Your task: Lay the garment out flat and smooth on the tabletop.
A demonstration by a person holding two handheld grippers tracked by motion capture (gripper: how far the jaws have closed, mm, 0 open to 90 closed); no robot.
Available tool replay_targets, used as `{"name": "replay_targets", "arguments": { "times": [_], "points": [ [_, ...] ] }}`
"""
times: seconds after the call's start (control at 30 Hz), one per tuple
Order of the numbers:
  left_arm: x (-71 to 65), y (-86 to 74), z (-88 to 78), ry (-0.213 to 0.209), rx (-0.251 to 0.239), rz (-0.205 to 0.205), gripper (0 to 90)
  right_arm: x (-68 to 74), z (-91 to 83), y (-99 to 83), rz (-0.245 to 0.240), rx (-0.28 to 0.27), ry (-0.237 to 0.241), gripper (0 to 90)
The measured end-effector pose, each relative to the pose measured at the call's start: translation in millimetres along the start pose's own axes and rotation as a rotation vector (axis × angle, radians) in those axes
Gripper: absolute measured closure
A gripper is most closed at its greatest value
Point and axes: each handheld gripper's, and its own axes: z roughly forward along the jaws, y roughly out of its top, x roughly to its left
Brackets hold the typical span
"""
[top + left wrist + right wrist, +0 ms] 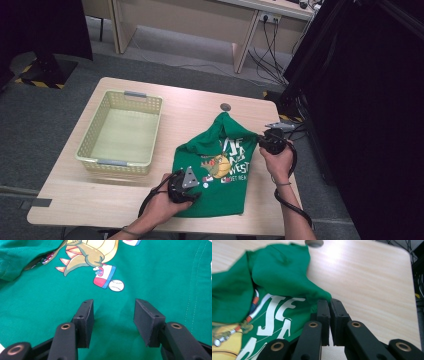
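Black claws (pixel 113 322) with brass-ringed pivots (grey three-cornered plates, trailing black cables)

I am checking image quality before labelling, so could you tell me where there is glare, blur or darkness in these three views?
High view: soft overall, black at its right and upper left. Right gripper view: glare on the table, the green shirt slightly soft. Left gripper view: evenly lit, the shirt print sharp, jaws casting faint shadows.

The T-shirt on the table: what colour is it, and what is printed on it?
Green T-shirt, with a cartoon dinosaur and a baseball; clearest in the left gripper view.
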Motion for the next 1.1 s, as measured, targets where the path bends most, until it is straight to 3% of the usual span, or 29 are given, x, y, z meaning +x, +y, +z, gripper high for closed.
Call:
{"name": "replay_targets", "arguments": {
  "times": [0.2,0.33,0.43,0.5,0.57,0.67,0.8,0.97,1.1],
  "points": [
    [-0.4,0.0,0.0,0.002,-0.001,0.001,49.7,-10.8,13.5,-10.4,0.043,0.082,-0.051,84.3],
    [-0.3,-0.4,-0.1,0.003,-0.003,-0.003,49.6,-23.6,15.2,-13.8,0.081,0.117,-0.120,79.0],
    [-0.3,-0.6,-0.1,0.004,-0.004,-0.004,49.6,-26.8,7.6,-11.8,0.085,0.089,-0.125,76.7],
    [-0.6,-0.5,-0.1,0.006,-0.003,-0.002,49.5,-22.9,0.0,-7.9,0.062,0.050,-0.111,74.8],
    [-0.6,-0.4,-0.1,0.006,-0.003,-0.002,49.4,-15.0,-5.0,-4.0,0.030,0.016,-0.059,72.7],
    [-0.5,-0.2,-0.1,0.006,-0.001,-0.001,49.1,1.4,-3.3,0.0,-0.040,0.009,0.023,68.1],
    [-0.9,-0.6,0.0,0.008,-0.005,0.000,49.0,22.0,8.4,1.6,-0.096,0.025,0.106,60.0],
    [-1.5,-0.8,-0.2,0.011,-0.008,0.010,49.0,38.2,27.5,4.5,-0.155,0.042,0.078,42.8],
    [-1.6,-0.9,-0.2,0.011,-0.009,0.014,49.0,46.9,42.2,7.5,-0.194,0.070,0.043,43.7]
  ]
}}
